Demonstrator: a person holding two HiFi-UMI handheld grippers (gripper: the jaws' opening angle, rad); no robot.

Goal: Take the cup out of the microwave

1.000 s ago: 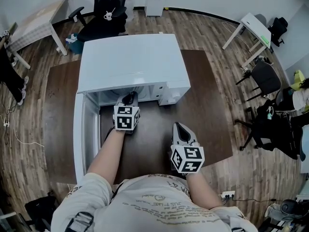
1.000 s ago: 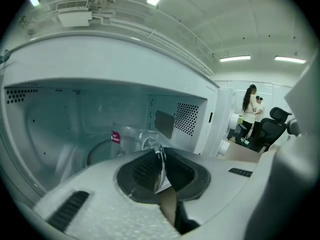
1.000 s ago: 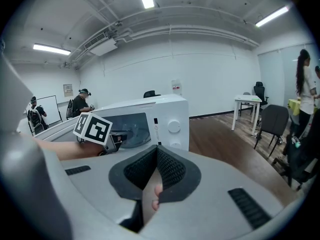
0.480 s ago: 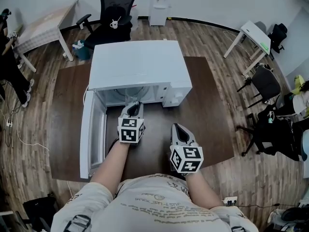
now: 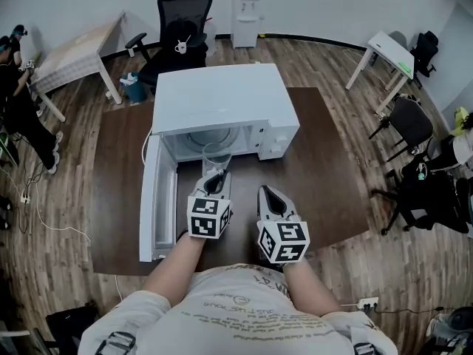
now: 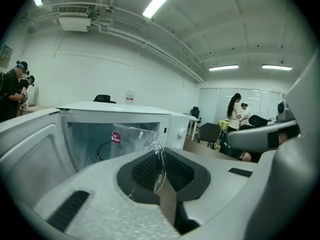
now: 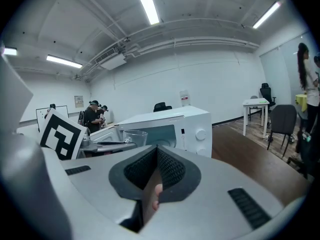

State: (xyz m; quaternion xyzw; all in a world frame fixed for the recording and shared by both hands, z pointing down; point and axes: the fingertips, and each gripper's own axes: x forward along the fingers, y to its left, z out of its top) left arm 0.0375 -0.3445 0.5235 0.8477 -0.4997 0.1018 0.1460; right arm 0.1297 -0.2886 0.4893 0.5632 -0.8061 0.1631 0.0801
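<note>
Left claw [image 6: 161, 181] is clamped shut on the side wall of a clear plastic cup [image 6: 134, 138], one pad inside the rim and one outside. The cup stands upright, lifted off the counter [image 5: 329, 187], with a small red label [image 6: 116, 137] on its wall. It looks empty.

In the head view the cup [image 5: 216, 158] is right at the mouth of the microwave [image 5: 222, 95], just in front of the cavity. Inside the cavity only the round glass turntable [image 5: 211, 137] shows.

The microwave door [image 5: 157, 205] is swung fully open to the left, beside the left claw [image 5: 215, 180].

Right claw [image 7: 156, 170] has its jaws together and grips nothing. It is held above the dark counter to the right of the left one, apart from the cup and microwave.
</note>
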